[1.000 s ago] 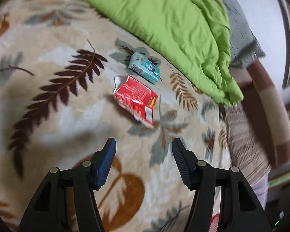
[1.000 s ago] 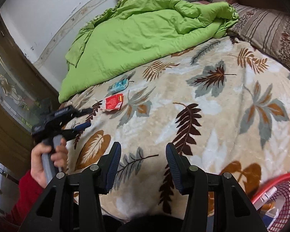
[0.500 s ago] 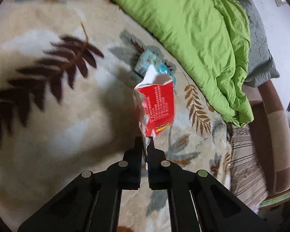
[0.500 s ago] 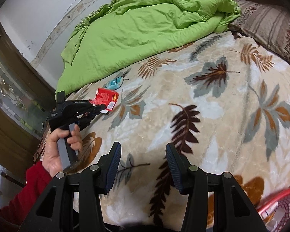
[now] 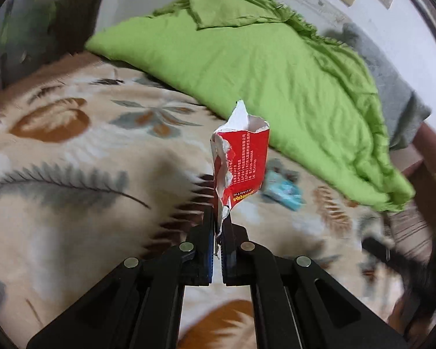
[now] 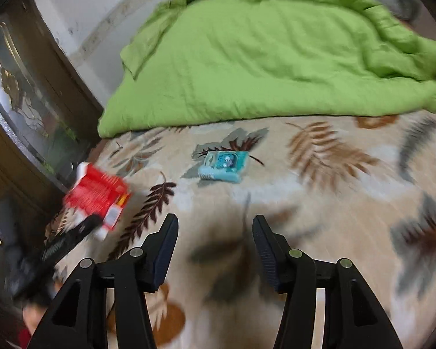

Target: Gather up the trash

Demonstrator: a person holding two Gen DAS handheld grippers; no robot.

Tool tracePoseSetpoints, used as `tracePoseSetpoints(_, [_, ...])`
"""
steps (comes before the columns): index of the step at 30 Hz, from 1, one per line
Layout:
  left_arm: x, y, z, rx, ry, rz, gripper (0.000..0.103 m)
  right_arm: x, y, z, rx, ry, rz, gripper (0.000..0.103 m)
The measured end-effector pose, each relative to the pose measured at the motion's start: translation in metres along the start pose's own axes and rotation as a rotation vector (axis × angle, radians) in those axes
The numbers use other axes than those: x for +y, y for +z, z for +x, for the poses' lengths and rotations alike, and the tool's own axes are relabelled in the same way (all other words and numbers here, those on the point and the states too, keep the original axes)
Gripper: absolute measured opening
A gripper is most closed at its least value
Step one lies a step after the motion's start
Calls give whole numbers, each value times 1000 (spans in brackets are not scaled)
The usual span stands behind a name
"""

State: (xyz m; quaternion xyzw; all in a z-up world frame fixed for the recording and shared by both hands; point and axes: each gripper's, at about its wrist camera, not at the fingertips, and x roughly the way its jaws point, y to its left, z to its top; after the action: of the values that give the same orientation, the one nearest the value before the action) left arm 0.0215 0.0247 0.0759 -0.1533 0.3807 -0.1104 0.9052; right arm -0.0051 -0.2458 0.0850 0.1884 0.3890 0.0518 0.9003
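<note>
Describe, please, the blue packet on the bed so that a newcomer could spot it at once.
Find the green quilt heaped on the leaf-patterned blanket. Just before its near edge lies the blue packet, flat and alone; the red packet is off the blanket, held up.

Torn red packet (image 5: 242,163) upright, off blanket; teal packet (image 6: 224,165) flat on blanket.

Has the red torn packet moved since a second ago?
Yes. The red torn packet, then flat beside the teal packet on the blanket, is now lifted clear in the shut left hand-held gripper.
</note>
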Motion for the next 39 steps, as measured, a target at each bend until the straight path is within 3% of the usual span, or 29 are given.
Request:
tracePoseSetpoints(5, [9,8,18,23,25,4,3,6,48,67,8,-41,-31,57])
tracePoseSetpoints(12, [10,14,33,35,43,6,3,-8,98,149,84,-13,60,57])
tracePoseSetpoints(18, [14,16,41,51,46,4,3,-16,89,171,198,65,103,59])
tracePoseSetpoints(20, [15,17,42,49,50,1,3,-13,78,164,229,157,107,60])
tracePoseSetpoints(23, [18,17,42,50,53,-11,3,0,61,152,240,181,46,69])
tracePoseSetpoints(31, [14,14,43,51,68,4,3,39,43,161,211,-44,-122,68])
tracePoseSetpoints(33, [13,14,43,51,72,12,3,45,39,164,203,-112,-166,52])
tracePoseSetpoints(35, [12,14,43,55,63,6,3,50,35,159,187,-146,-205,46])
tracePoseSetpoints(37, [10,14,40,53,59,12,3,51,30,146,170,-173,-203,34])
tracePoseSetpoints(39, [6,13,37,49,53,24,3,50,24,128,151,-184,-196,31])
